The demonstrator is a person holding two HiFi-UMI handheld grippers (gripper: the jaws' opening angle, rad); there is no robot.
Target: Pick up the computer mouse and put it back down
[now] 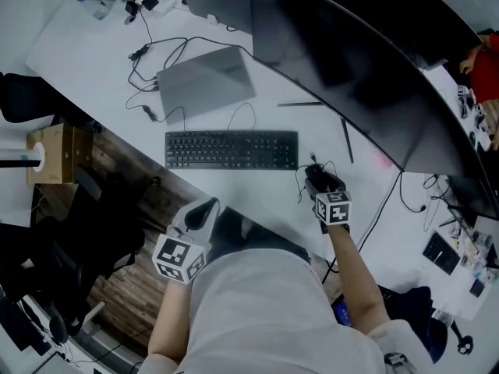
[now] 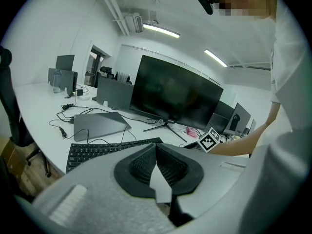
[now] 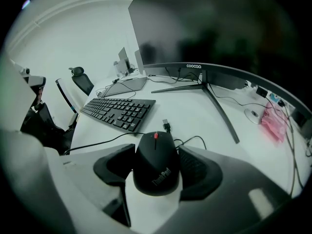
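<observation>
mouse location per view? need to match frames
Head view: mouse right of centre, just right of the keyboard.
Left gripper view: mouse not made out; keyboard lower left.
Right gripper view: mouse bottom centre, between the jaws; keyboard up-left of it.
Shared landmark: the keyboard.

A black keyboard (image 1: 231,149) lies just left of the right gripper (image 1: 322,182). A closed grey laptop (image 1: 207,80) sits beyond it, and a wide curved monitor (image 1: 351,76) stands ahead on the white desk (image 1: 93,61).
</observation>
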